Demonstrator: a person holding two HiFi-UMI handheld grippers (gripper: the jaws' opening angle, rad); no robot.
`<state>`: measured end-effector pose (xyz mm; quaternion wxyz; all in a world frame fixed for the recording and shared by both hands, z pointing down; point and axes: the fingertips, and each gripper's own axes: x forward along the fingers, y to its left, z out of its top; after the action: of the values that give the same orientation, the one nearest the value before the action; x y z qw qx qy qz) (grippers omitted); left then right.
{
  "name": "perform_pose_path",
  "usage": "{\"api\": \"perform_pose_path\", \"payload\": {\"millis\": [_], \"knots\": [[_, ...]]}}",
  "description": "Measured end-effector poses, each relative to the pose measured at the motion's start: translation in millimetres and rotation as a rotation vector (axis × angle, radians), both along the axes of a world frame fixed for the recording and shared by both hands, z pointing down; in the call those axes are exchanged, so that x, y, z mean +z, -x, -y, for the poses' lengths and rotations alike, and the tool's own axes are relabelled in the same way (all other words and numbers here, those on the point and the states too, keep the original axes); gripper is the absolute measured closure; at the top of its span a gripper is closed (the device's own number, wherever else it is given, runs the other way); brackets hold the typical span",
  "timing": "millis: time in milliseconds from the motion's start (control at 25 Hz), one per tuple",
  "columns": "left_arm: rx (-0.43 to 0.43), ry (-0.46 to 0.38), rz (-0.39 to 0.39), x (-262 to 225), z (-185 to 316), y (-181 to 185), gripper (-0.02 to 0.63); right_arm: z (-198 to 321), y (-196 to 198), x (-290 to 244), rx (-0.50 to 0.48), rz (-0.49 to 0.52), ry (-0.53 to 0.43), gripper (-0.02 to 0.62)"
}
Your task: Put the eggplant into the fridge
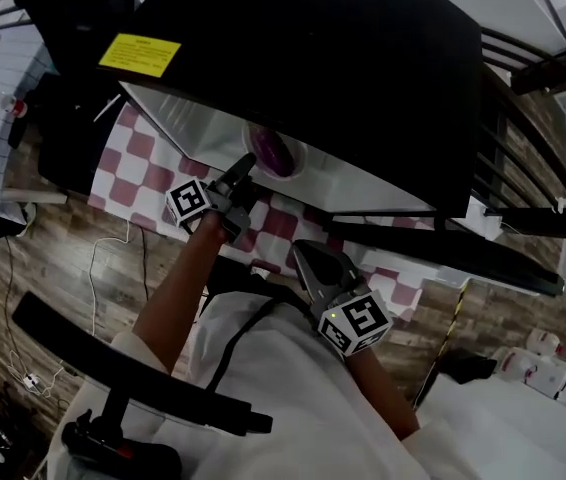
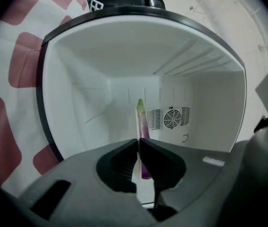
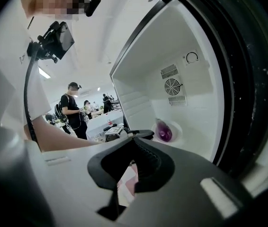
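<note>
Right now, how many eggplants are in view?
1. The eggplant lies in a white dish inside the open fridge. Parts of the fridge's interior are out of sight.

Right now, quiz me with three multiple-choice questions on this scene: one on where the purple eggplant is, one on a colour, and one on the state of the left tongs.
1. Where is the purple eggplant?
A) on the floor
B) inside the open white-walled fridge
C) on top of the fridge

2. What colours are the squares of the checked tablecloth?
A) blue and white
B) red and white
C) green and yellow

3. How are the left tongs?
A) shut and empty
B) wide open
C) clamped on the eggplant

Answers:
1. B, it lies inside the fridge, beyond the tongs.
2. B, dark red squares alternate with white.
3. A, the jaws meet with nothing between them.
</note>
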<state>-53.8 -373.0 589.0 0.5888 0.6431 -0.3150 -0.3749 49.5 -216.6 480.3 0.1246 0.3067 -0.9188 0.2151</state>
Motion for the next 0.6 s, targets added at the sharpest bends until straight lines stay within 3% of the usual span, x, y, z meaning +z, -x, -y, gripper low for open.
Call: {"api": "perform_pose_path", "payload": {"millis": [600], "knots": [[0.034, 0.032, 0.079, 41.6, 36.7, -9.6, 0.581, 22.4, 2.1, 20.0, 0.132, 0.007, 0.040, 0.589]]}}
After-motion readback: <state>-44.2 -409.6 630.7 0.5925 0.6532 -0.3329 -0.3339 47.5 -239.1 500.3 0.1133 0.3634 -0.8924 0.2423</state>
